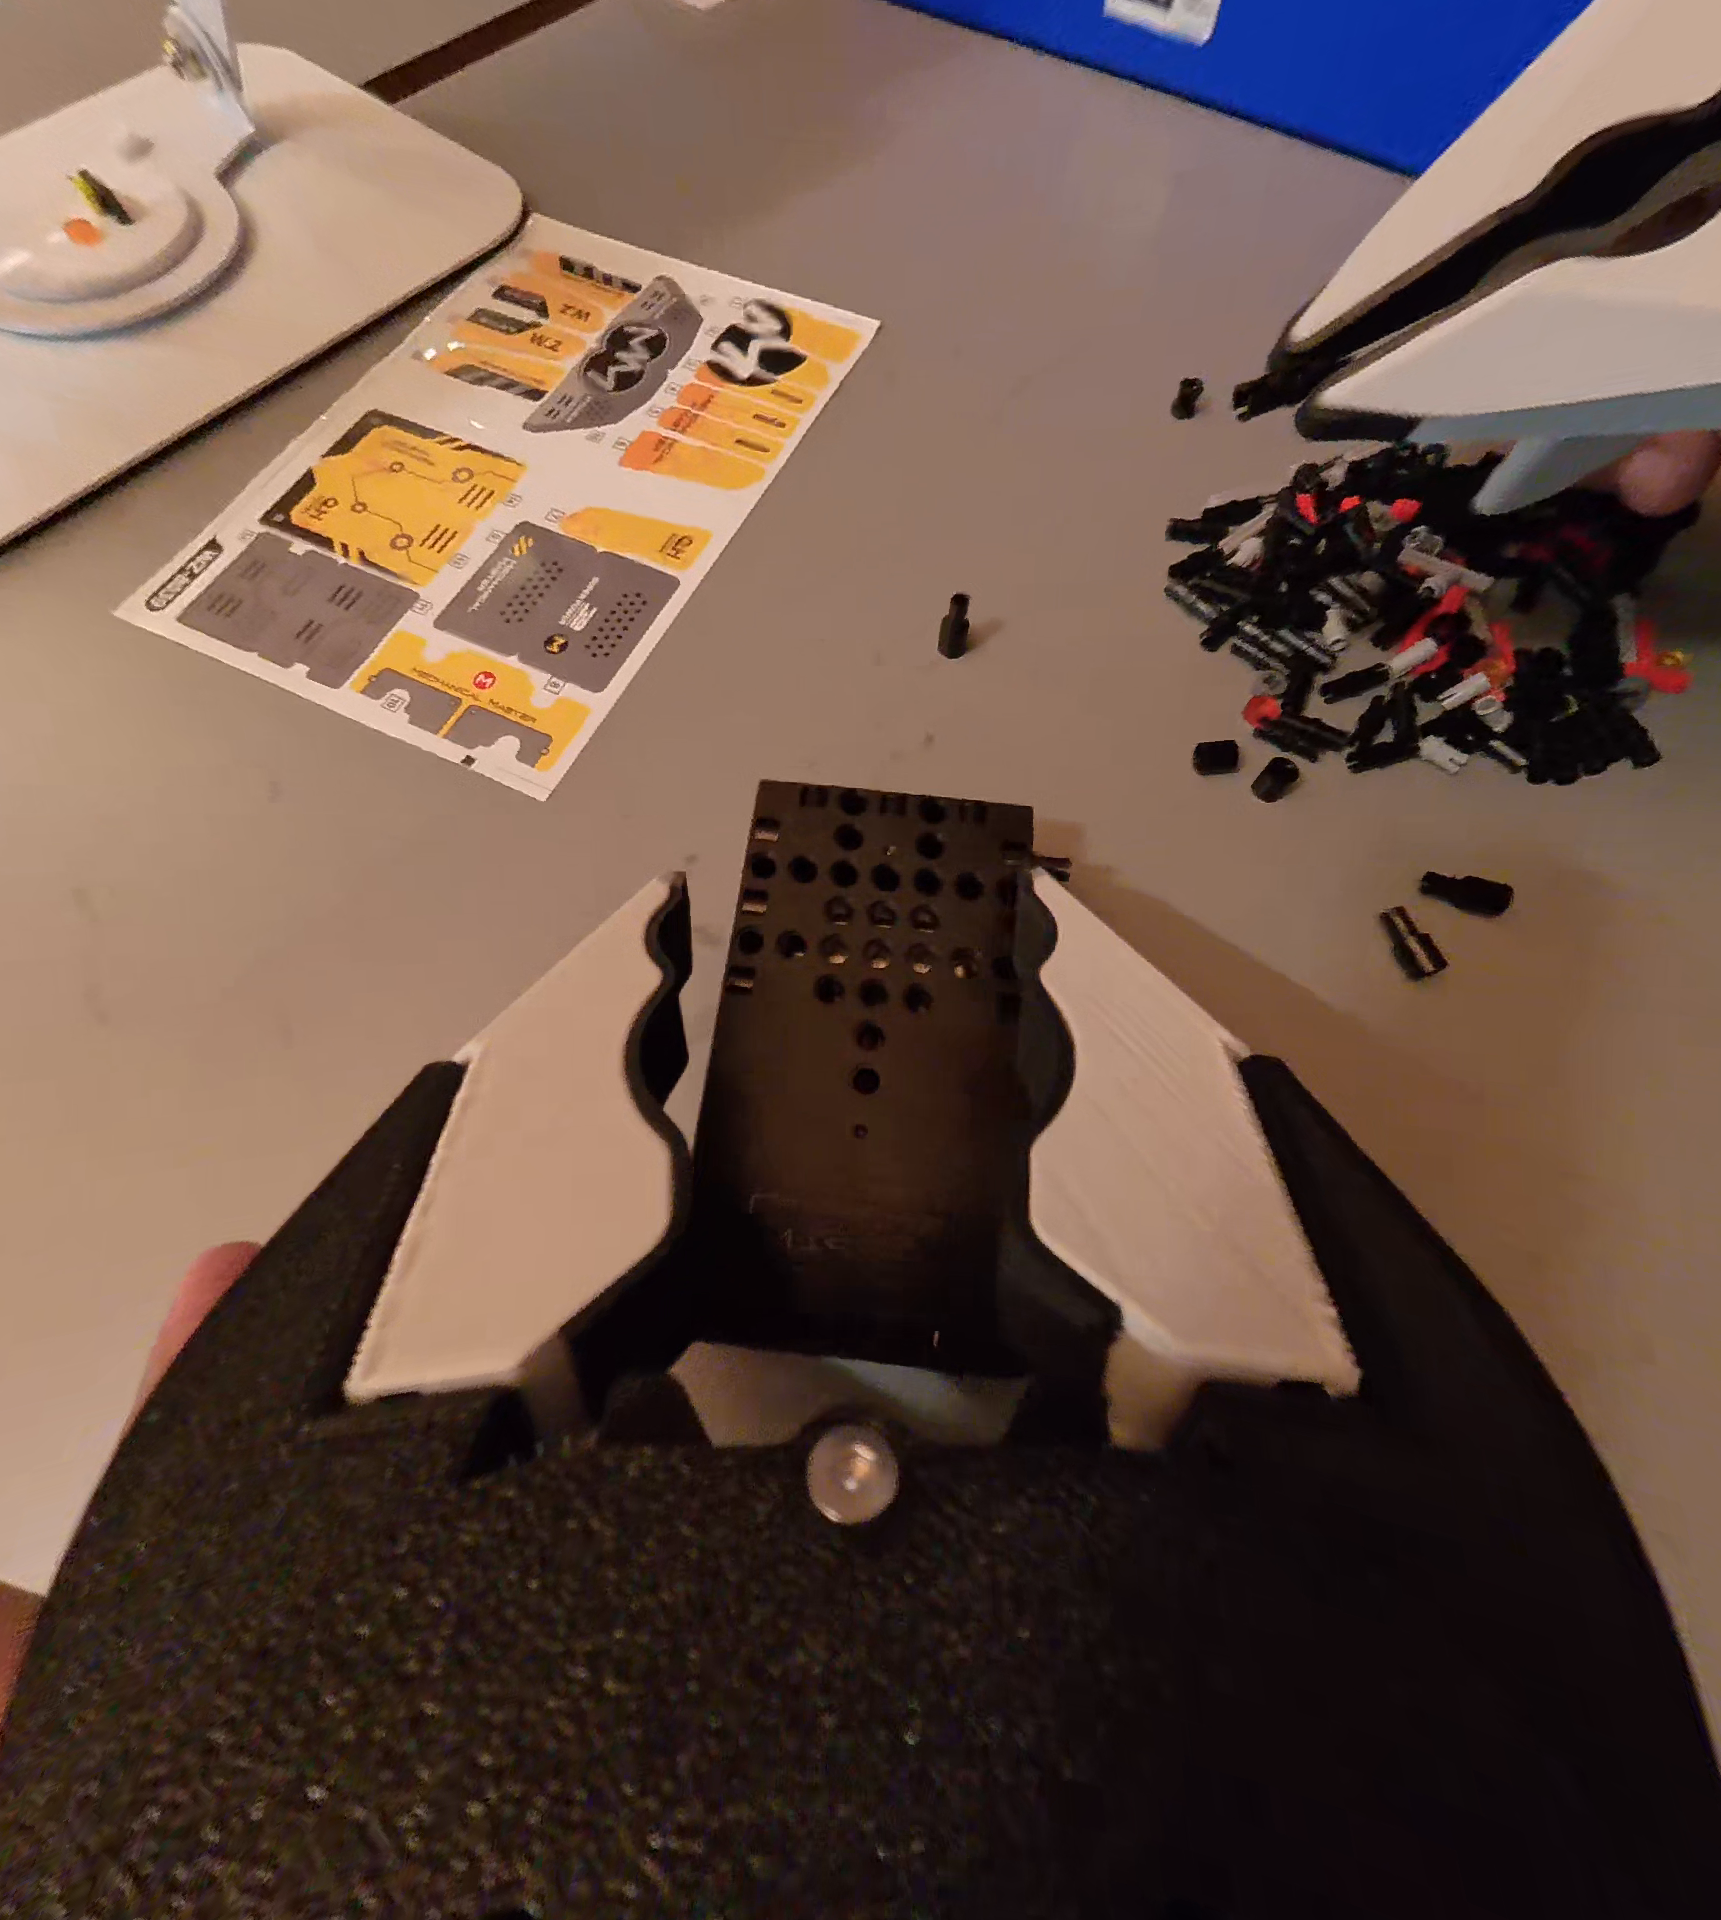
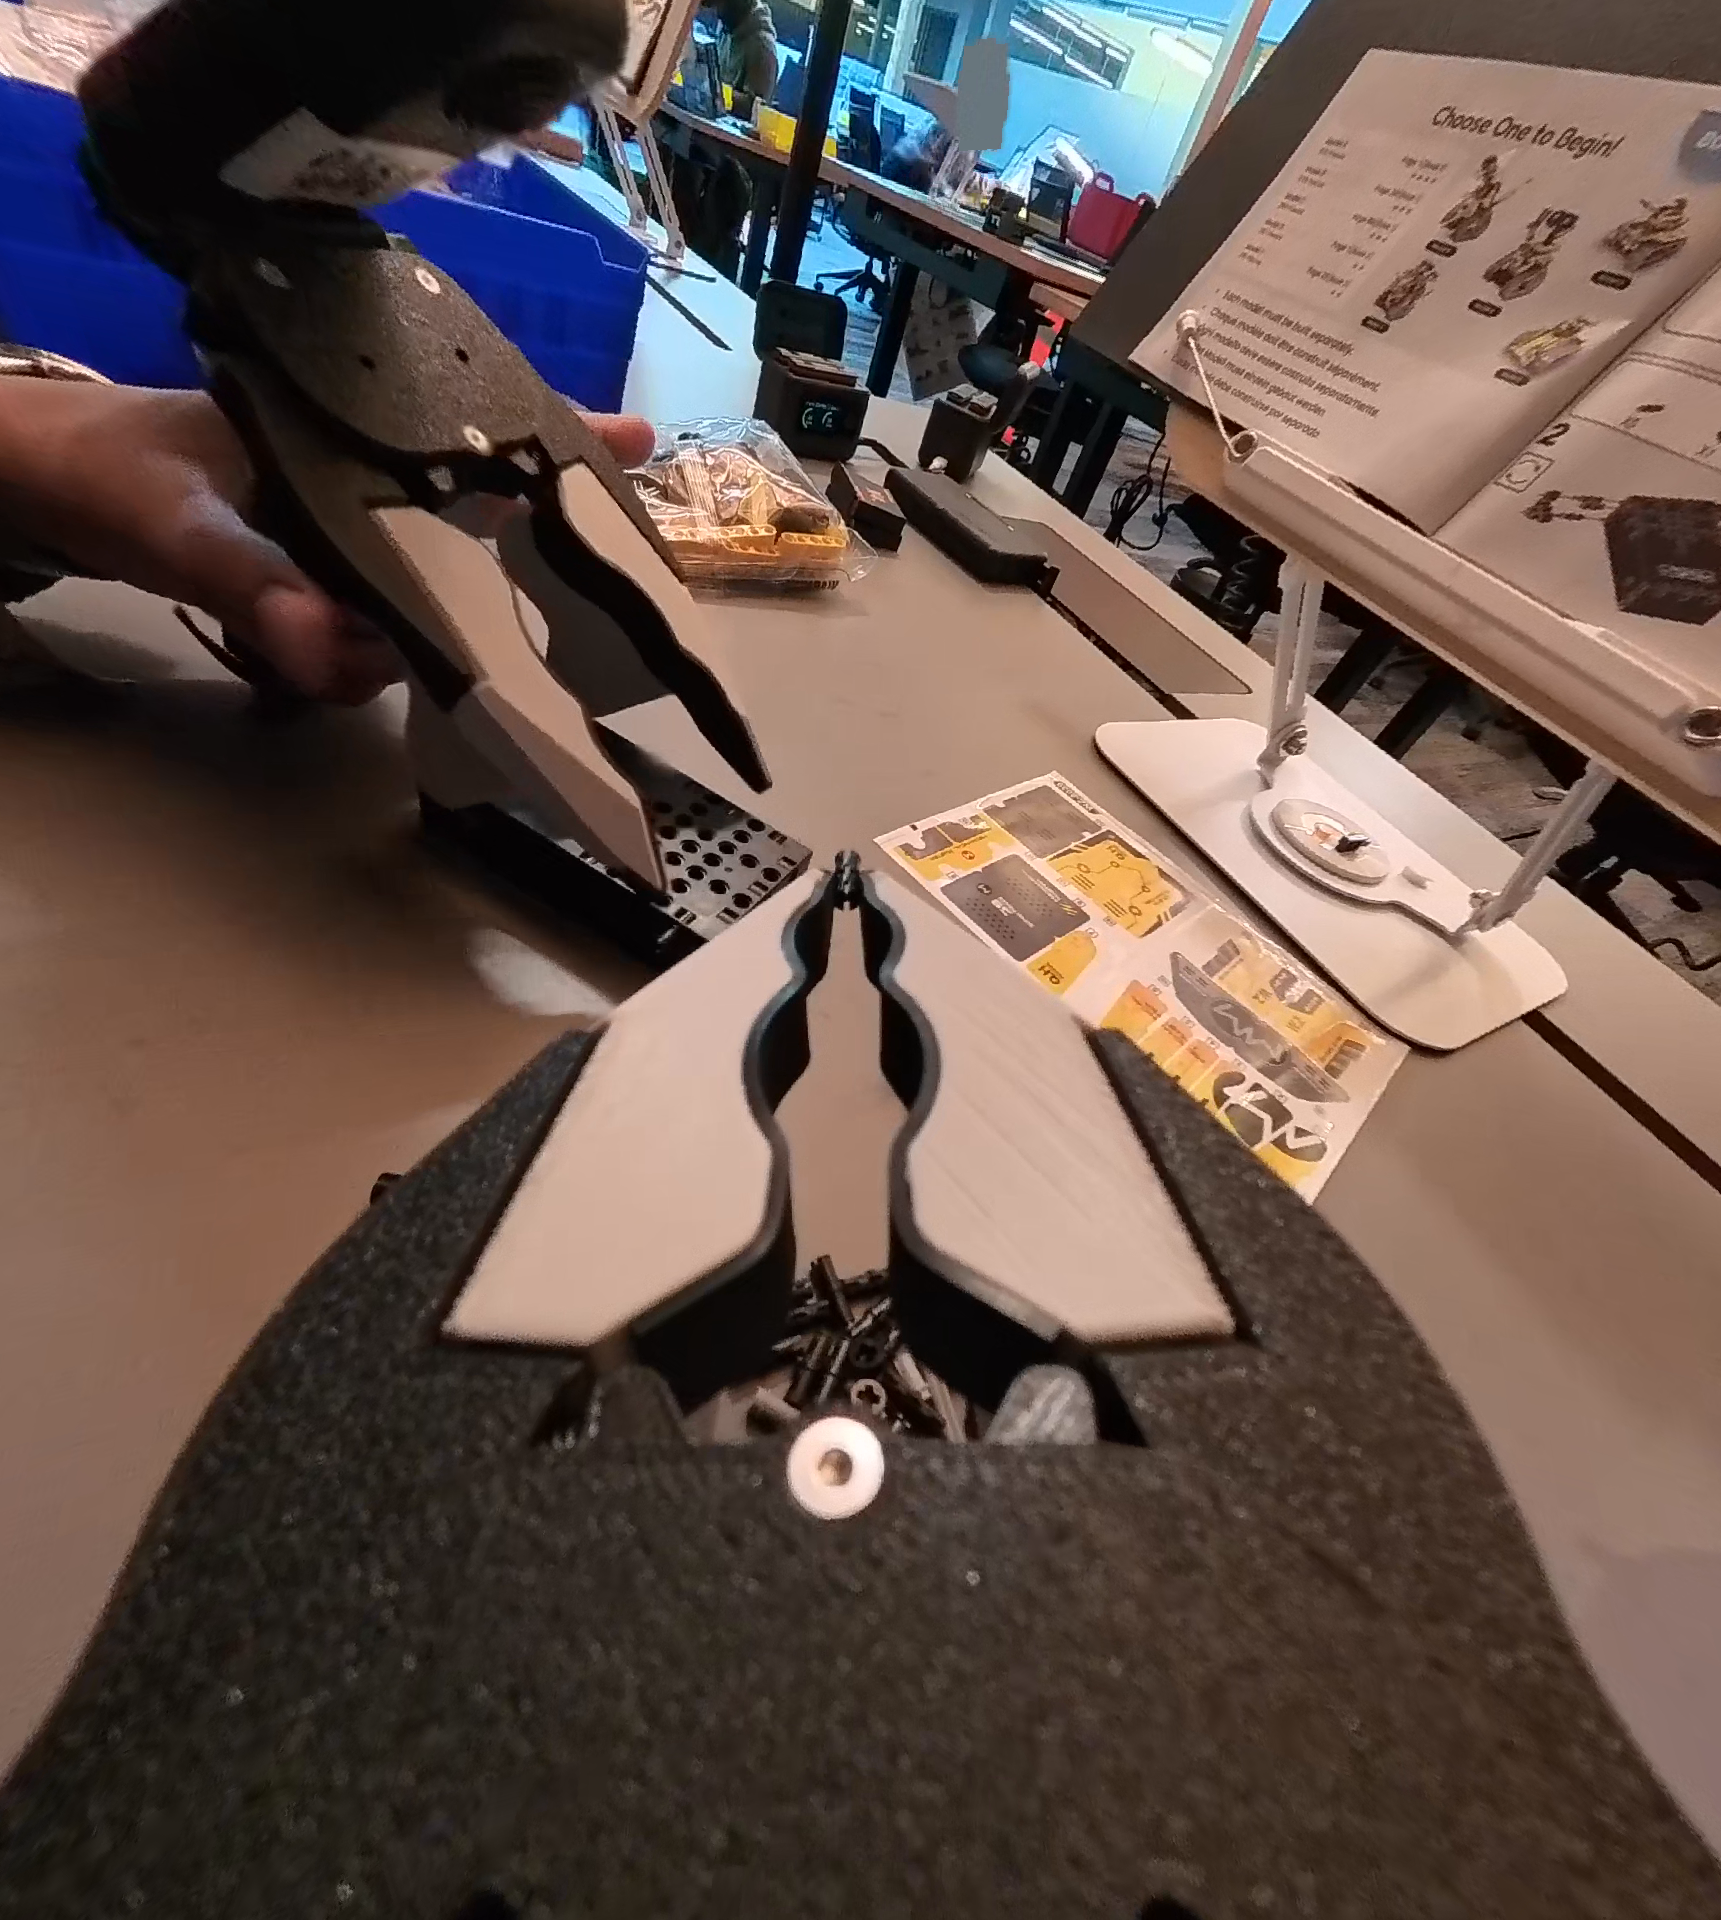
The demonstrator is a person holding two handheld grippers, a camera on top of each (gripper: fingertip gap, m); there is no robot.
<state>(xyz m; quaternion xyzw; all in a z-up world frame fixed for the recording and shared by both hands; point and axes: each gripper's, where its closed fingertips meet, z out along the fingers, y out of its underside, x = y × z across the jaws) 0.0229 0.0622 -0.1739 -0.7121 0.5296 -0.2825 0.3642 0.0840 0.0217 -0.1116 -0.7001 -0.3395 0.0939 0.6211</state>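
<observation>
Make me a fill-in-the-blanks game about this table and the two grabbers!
1. The left gripper has its jaws around a black ____ full of holes.
2. The right gripper pinches a tiny ____ pin.
3. The sticker sheet is mostly grey and ____.

Missing words: block; black; yellow

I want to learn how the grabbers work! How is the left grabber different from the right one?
The left gripper has its fingers spread wide around a big black box with holes, which lies on the grey table. The right gripper is pinched shut on a tiny black pin at its very tips, lifted above the pile of small parts. Both have white fingers with wavy black pads.
</observation>
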